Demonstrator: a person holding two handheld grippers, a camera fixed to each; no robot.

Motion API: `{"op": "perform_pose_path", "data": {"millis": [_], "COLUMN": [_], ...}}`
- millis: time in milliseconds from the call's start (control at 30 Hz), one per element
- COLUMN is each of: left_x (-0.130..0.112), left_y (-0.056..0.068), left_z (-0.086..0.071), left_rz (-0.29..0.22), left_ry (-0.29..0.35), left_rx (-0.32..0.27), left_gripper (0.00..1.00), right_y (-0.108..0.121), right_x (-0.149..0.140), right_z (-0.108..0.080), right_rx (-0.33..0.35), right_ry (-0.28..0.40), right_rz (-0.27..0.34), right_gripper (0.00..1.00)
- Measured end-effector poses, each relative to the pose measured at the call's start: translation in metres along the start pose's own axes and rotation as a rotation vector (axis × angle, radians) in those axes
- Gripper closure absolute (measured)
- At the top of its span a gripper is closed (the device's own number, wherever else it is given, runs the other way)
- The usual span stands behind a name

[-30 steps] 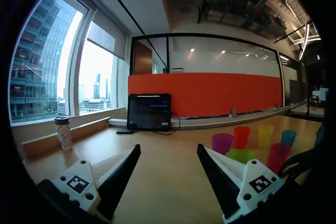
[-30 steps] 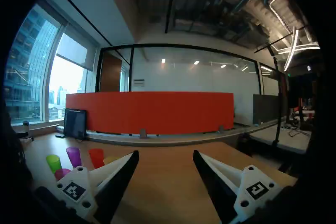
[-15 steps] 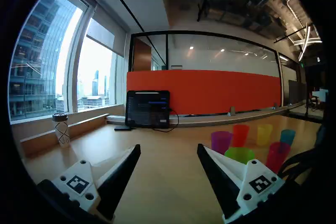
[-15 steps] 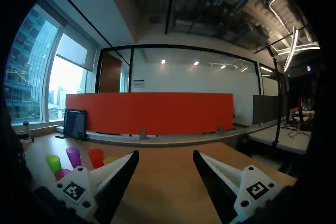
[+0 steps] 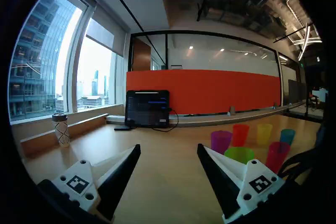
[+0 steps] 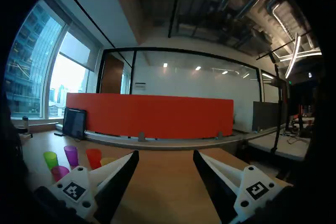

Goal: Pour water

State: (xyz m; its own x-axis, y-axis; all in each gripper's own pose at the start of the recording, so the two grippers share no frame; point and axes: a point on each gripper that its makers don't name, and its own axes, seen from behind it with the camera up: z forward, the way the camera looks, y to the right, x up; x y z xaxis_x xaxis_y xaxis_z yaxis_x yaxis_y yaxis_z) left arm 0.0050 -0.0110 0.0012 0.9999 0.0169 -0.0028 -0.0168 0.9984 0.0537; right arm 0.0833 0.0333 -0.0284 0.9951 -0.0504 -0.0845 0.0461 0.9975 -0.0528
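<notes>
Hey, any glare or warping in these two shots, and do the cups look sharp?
Left gripper view: the window is blown out white, straight lines bow, the cups look sharp. Right gripper view: ceiling light strips glare, edges curve.

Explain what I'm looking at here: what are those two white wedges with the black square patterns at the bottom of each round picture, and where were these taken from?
There is no robot here. A person carries a two-finger tool in each hand, and a wide-angle camera rides on each tool, looking out along its fingers. The white wedges are those fingers. One picture comes from the left hand-held gripper, the other from the right hand-held gripper. Both are open and hold nothing. Below them is a wooden table. A group of coloured plastic cups stands on it. Farther back a dark tablet is propped up, and a lidded patterned cup stands by the window.
</notes>
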Motion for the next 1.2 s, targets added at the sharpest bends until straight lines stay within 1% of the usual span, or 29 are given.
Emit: {"op": "perform_pose_path", "data": {"millis": [200,367,567,767,867,1200], "left_x": [0.0,0.0,0.0,-0.001,-0.001,-0.001], "left_y": [-0.001,-0.001,0.0,0.0,0.0,-0.001], "left_z": [0.0,0.0,0.0,0.0,0.0,0.0], "left_rz": [0.0,0.001,0.0,0.001,0.001,0.0], "left_ry": [0.0,0.0,0.0,0.0,0.0,0.0], "left_rx": [0.0,0.0,0.0,0.0,0.0,0.0], "left_gripper": [0.0,0.0,0.0,0.0,0.0,0.0], "right_y": [-0.002,-0.011,-0.022,-0.024,-0.03,-0.038], "right_x": [-0.007,-0.018,-0.034,-0.049,-0.056,-0.07], "right_z": [0.007,0.013,0.017,0.02,0.02,0.021], "right_rx": [0.004,0.022,0.045,0.035,0.042,0.043], "right_ry": [0.016,0.018,0.002,-0.014,-0.02,-0.038], "right_rz": [-0.006,-0.01,0.003,0.034,0.041,0.027], "right_gripper": [0.0,0.0,0.0,0.0,0.0,0.0]}}
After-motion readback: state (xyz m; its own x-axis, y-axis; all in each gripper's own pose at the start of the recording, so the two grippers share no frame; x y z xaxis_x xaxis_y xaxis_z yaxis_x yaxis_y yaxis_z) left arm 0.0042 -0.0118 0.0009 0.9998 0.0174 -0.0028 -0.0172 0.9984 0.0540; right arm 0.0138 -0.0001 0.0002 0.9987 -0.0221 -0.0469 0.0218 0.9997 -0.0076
